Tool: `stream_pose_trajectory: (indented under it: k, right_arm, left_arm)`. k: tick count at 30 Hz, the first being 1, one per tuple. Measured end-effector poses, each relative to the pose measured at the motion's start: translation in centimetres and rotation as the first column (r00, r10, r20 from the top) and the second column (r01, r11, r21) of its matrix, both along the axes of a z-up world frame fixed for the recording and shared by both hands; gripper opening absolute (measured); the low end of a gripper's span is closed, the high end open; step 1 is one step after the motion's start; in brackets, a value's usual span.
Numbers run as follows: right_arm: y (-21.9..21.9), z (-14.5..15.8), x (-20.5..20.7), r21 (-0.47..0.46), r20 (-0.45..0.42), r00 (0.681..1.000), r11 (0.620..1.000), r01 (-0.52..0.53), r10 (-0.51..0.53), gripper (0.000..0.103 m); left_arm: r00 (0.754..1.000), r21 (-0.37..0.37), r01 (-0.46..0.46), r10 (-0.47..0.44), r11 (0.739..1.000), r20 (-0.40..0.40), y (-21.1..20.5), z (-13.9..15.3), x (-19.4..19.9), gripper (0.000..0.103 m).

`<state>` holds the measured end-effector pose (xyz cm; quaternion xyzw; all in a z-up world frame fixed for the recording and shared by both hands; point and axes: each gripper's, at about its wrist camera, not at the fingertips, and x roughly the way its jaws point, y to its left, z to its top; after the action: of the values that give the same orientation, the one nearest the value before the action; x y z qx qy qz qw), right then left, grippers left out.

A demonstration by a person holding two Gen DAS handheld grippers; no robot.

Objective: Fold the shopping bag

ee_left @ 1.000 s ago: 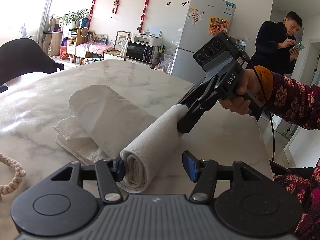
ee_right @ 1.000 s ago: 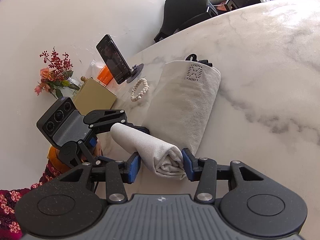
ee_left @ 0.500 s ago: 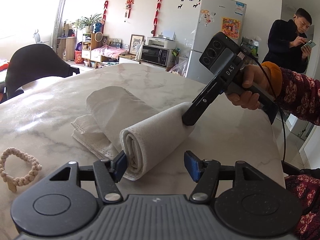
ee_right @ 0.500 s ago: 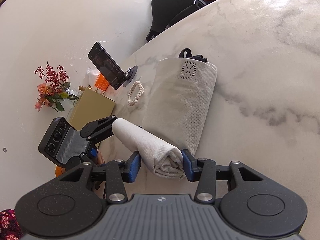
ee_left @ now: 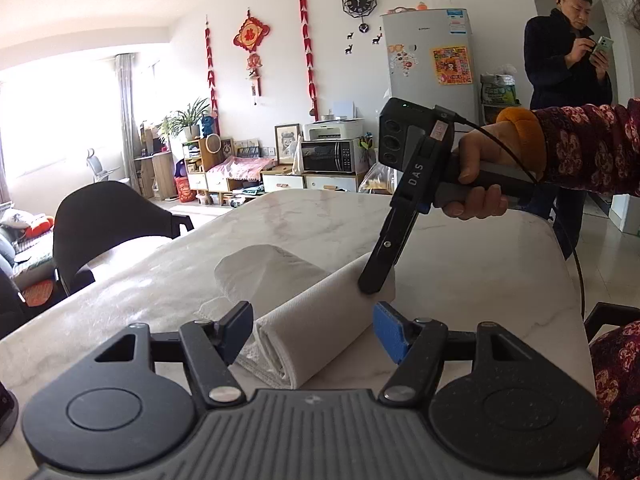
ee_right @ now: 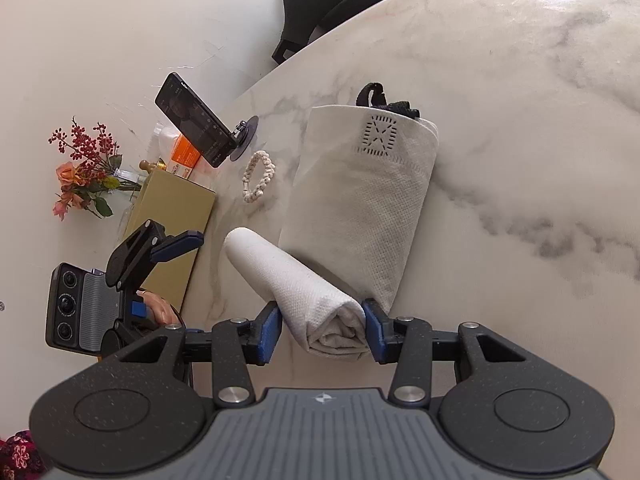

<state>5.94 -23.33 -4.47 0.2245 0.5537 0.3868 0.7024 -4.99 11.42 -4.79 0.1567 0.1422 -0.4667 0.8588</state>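
Left wrist view: the left gripper [ee_left: 312, 330] has let go of the rolled shopping bag [ee_left: 320, 312] and drawn back.

Half a second earlier its left pad touched the near end of the roll; now both pads stand clear, jaws apart, and in the right wrist view that gripper sits off at the left edge, away from the bag. The right gripper [ee_right: 322, 330] stays clamped on the other end of the roll, low in the frame. The bag lies on the marble desk [ee_right: 520, 120], half rolled, its flat part with the stitched patch reaching toward upper centre. Judging by this, the left side must re-grip before rolling goes on.
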Motion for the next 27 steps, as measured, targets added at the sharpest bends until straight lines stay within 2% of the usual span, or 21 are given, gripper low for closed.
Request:
stream_pose_trajectory:
  k: [3,8,22,27]
  right_arm:
    - [0.0,0.0,0.3,-0.005,-0.017,1.000,1.000,-0.011,0.010,0.046]
    - [0.2,0.2,0.7,-0.022,-0.031,0.999,0.999,-0.027,0.026,0.046]
    - [0.1,0.2,0.7,-0.022,-0.029,0.999,0.999,-0.027,0.026,0.046]
    - [-0.2,0.2,0.4,-0.002,-0.010,1.000,1.000,-0.011,0.011,0.047]
  left_arm:
    - [0.998,0.052,0.053,-0.054,0.997,0.032,-1.3,0.0,-0.5,0.067]
    - [0.992,0.113,0.113,-0.118,0.987,0.042,-3.2,-0.5,-0.9,0.067]
    - [0.989,0.208,0.147,-0.137,0.967,-0.063,-5.4,-1.0,0.3,0.067]
    - [0.985,0.198,0.146,-0.124,0.969,-0.118,-5.3,-0.8,1.1,0.067]
